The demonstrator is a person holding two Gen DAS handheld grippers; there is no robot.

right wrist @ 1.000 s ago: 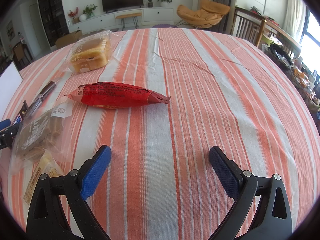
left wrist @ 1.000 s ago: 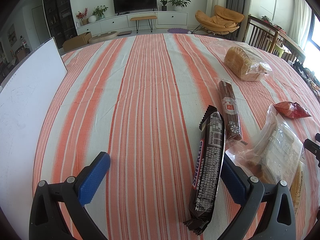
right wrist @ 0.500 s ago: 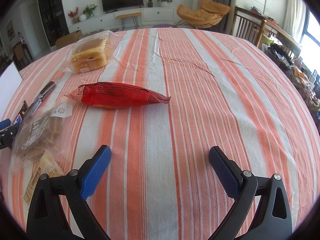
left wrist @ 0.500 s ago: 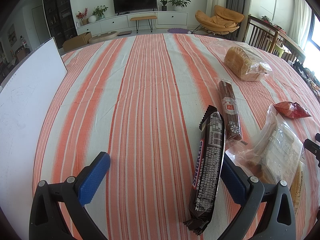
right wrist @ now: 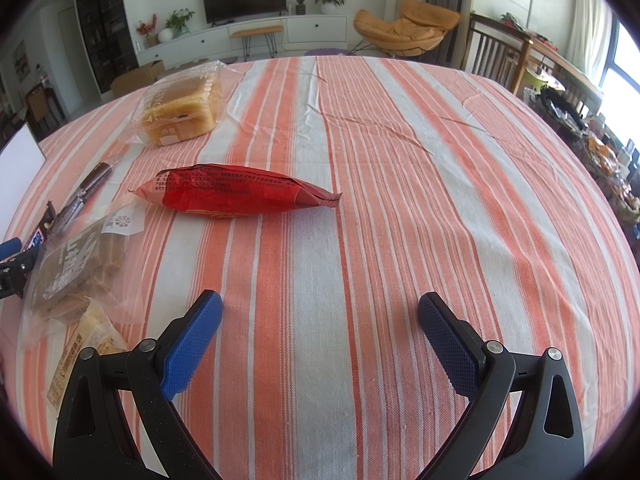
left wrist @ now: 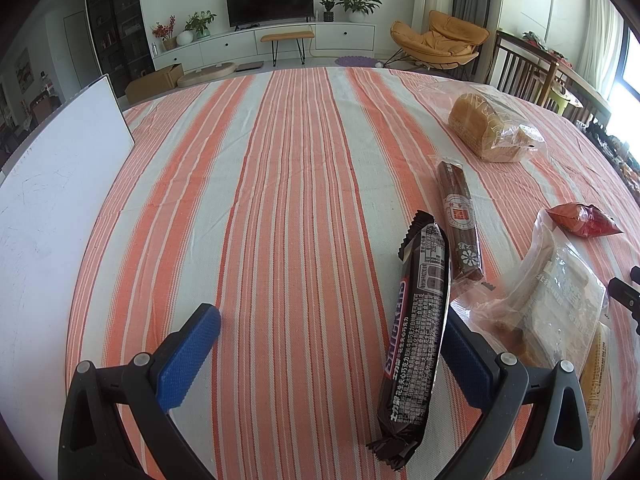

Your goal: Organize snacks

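A dark Snickers bar (left wrist: 418, 332) lies lengthwise on the striped tablecloth, just inside the right finger of my open left gripper (left wrist: 332, 320). Beyond it lies a brown sausage-shaped snack (left wrist: 459, 220), with a bagged bread loaf (left wrist: 486, 130) further back. A clear bag of brown cakes (left wrist: 556, 312) sits to the right. In the right wrist view, a red snack packet (right wrist: 236, 196) lies ahead and left of my open right gripper (right wrist: 320, 312), which holds nothing. The bread loaf (right wrist: 184, 110) and cake bag (right wrist: 76, 268) appear at its left.
A white board (left wrist: 52, 184) stands along the table's left edge. A small yellow packet (right wrist: 84, 344) lies near the front beside the cake bag. Striped cloth (right wrist: 440, 180) stretches bare to the right. Chairs and a cluttered side table stand beyond the right edge.
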